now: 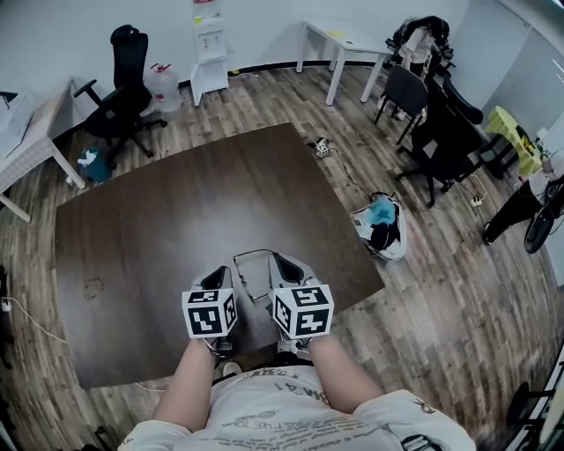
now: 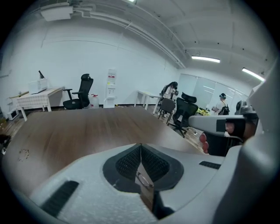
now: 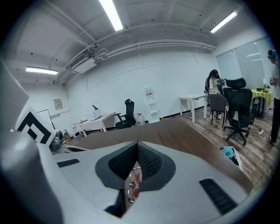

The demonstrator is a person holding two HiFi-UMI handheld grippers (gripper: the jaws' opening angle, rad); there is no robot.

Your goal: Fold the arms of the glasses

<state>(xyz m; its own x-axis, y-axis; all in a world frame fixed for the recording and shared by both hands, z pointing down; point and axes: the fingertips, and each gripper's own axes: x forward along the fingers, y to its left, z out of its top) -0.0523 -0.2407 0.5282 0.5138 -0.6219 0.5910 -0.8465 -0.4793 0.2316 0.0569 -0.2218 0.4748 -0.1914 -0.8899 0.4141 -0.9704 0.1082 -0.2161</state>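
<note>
The bench (image 1: 159, 229) is dark brown wood grain with a dull, smooth finish. The floor (image 1: 441, 308) is paler wood-look plank. The left gripper (image 2: 140, 148) and right gripper (image 3: 137, 145) have matt grey plastic shells, faintly grainy, with black cross-ribbed rubbery pads (image 2: 127, 164). The glasses (image 1: 252, 258) have a thin metal wire frame. The person's shirt (image 1: 282, 414) is printed cloth.

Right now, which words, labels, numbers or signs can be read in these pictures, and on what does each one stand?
Nothing can be quoted with certainty.
Shirt print: lettering upside down, too blurred to read.
Wall notice: too small.
White stand's label: too small.
Left marker cube and right marker cube: black-and-white square patterns, no words.
</note>
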